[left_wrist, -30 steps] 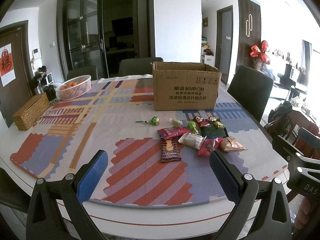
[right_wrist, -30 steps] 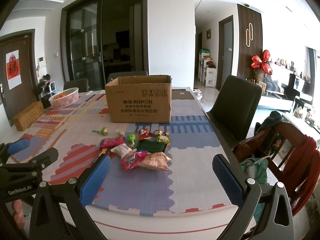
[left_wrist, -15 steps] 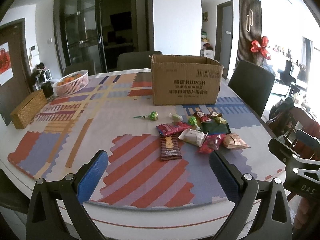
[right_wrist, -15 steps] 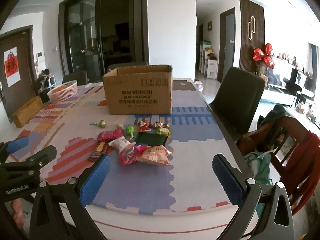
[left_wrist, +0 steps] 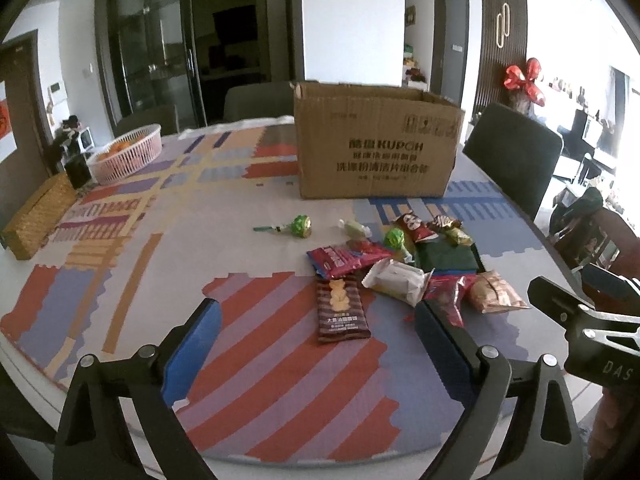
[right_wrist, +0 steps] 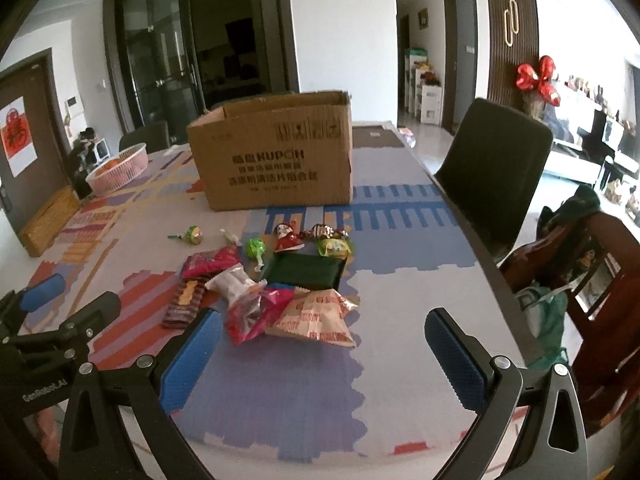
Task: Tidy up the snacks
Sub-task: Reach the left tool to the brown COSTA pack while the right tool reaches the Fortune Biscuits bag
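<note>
Brown-wrapped biscuit pack (left_wrist: 342, 310) is seen nearest in the left wrist view, between the left gripper's (left_wrist: 316, 332) empty, slightly closing jaws; it should be approached squarely. In the right wrist view, the right gripper (right_wrist: 320, 344) is held spread and empty below the snack pile (right_wrist: 276, 280); the cardboard box (right_wrist: 272, 156) stands behind.

Desk mat (left_wrist: 256, 344): red/lilac diagonal stripes near edge, blue-grey patches w/ blue bars by the plain brown cardboard box (left_wrist: 376, 148), dark print on it. Brown packet (left_wrist: 342, 310) w/ tan bear figure. White wrapper (left_wrist: 396, 280), pink-red bag (left_wrist: 340, 260), dark green flat pack (right_wrist: 306, 272), green lollipop (left_wrist: 300, 226). Basket (left_wrist: 126, 154) pinkish-white, contents prob. orange. Gripper pads (right_wrist: 192, 360) blue.
</note>
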Action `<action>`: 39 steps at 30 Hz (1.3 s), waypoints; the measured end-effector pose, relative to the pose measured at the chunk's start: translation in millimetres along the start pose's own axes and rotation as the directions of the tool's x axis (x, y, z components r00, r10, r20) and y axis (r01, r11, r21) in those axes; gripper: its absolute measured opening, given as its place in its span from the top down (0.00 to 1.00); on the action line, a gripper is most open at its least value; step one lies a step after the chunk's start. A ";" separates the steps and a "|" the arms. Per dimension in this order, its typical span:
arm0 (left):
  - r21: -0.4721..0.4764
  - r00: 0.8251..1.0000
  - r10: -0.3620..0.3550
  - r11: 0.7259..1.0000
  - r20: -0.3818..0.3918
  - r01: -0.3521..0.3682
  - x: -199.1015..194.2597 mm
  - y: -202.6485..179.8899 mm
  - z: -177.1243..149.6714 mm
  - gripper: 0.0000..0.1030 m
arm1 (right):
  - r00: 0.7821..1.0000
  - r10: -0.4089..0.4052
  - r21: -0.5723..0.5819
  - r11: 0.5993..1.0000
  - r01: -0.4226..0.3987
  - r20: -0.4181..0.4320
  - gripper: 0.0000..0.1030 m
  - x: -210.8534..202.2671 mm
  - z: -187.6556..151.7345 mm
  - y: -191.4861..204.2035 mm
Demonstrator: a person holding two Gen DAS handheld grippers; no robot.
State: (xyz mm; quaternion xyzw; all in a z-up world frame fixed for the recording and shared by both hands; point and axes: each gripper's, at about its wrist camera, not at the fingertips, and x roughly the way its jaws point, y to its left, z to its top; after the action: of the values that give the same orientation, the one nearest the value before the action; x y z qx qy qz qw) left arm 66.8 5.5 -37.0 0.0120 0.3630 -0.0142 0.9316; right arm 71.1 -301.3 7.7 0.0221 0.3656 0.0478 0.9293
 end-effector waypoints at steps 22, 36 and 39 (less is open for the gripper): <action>0.016 0.978 -0.021 1.000 -0.206 0.025 100.7 -7.3 -4.9 0.15 | 0.974 0.032 0.044 0.999 -0.023 -0.224 0.21 94.7 1.4 -7.9; 0.015 0.973 -0.032 0.999 -0.228 0.036 122.4 -9.7 0.1 0.38 | 0.955 0.008 0.031 1.000 0.001 -0.295 0.37 110.6 -6.1 -7.1; 0.014 0.974 -0.042 0.999 -0.222 0.046 121.2 -10.3 -0.1 0.52 | 0.957 -0.002 0.023 1.000 0.009 -0.290 0.42 110.9 -7.4 -7.1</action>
State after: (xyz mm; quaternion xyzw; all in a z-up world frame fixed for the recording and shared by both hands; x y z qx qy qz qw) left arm 155.6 -6.9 -119.3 0.0142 0.4645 -0.0368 0.8847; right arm 147.3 -296.7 -73.4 0.0249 0.4987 0.0438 0.8653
